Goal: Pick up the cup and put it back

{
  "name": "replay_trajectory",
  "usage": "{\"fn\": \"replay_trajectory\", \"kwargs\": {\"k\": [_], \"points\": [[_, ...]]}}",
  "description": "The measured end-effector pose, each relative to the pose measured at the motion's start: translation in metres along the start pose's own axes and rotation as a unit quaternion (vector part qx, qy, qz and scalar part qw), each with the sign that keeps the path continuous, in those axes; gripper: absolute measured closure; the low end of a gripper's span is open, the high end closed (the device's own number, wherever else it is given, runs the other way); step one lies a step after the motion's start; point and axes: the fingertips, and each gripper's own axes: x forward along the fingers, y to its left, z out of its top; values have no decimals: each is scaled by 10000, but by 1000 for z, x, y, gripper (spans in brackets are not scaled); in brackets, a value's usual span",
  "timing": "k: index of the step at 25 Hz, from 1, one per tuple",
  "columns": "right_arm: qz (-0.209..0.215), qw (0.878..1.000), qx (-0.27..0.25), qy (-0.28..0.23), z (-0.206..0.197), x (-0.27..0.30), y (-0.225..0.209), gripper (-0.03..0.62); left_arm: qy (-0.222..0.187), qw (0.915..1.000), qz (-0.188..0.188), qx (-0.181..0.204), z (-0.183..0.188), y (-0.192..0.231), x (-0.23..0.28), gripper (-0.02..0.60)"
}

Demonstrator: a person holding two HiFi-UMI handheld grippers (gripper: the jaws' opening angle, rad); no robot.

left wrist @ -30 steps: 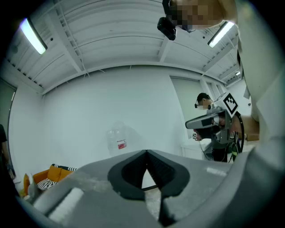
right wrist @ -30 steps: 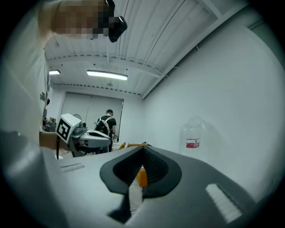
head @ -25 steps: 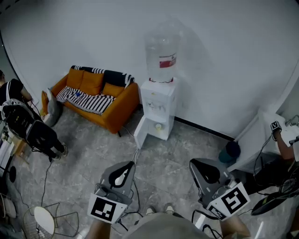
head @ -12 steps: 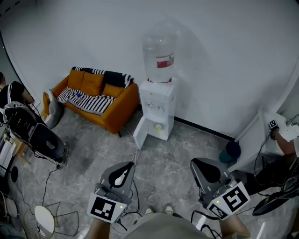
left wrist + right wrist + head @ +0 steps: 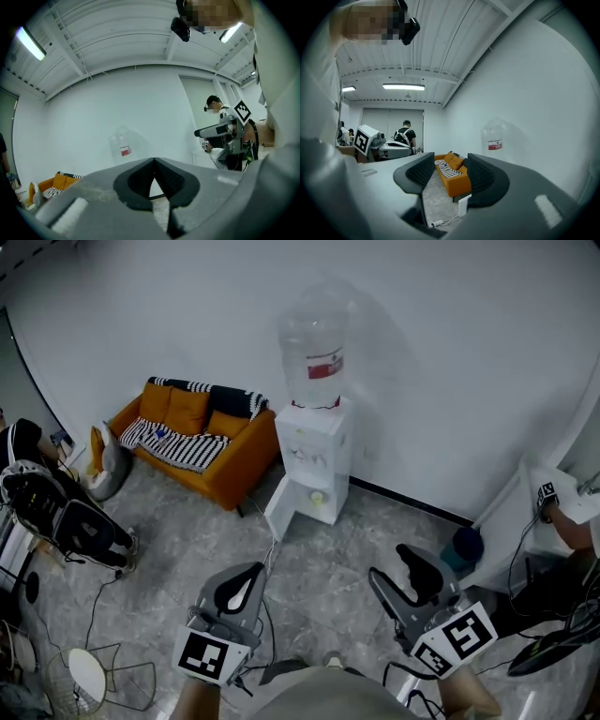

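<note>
— In the open lower compartment of the water dispenser (image 5: 314, 456), against the white wall, sits a small pale thing that is probably the cup (image 5: 318, 495); it is too small to be certain. The compartment's door (image 5: 279, 510) hangs open on the side nearer the orange sofa (image 5: 192, 442).

— And the two grippers?

— Both are well apart from the cup, held low over the grey floor. The right gripper (image 5: 391, 566) has just been opening its jaws, which stand moderately apart with nothing between them. The left gripper (image 5: 251, 574) shows its jaws pressed together at the tips, empty.

— So the step in hand is the approach. How is it done well?

— A judgement only: the right gripper should lead, since its jaws are already parted. It should come in level and square to the compartment, staying off the open door. The jaws may want to spread wider before they enter, so that the cup's wall passes freely between the pads. The cup should be taken by its side, upright, and the jaws closed softly, as a light cup probably tips or dents easily. The left gripper can stay back, out of the way.
</note>
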Motion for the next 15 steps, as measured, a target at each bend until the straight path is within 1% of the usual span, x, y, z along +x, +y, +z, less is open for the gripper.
{"fn": "replay_trajectory", "kwargs": {"k": [7, 9, 15], "points": [[155, 9999, 1, 11, -6, -7, -11, 367, -70, 9995, 75, 293, -2, -11, 6, 580], [185, 9998, 0, -7, -7, -5, -13, 367, -31, 9996, 107, 263, -6, -12, 8, 580], [260, 9997, 2, 42, -12, 11, -16, 367, 83, 9997, 222, -25, -12, -2, 16, 580]]}}
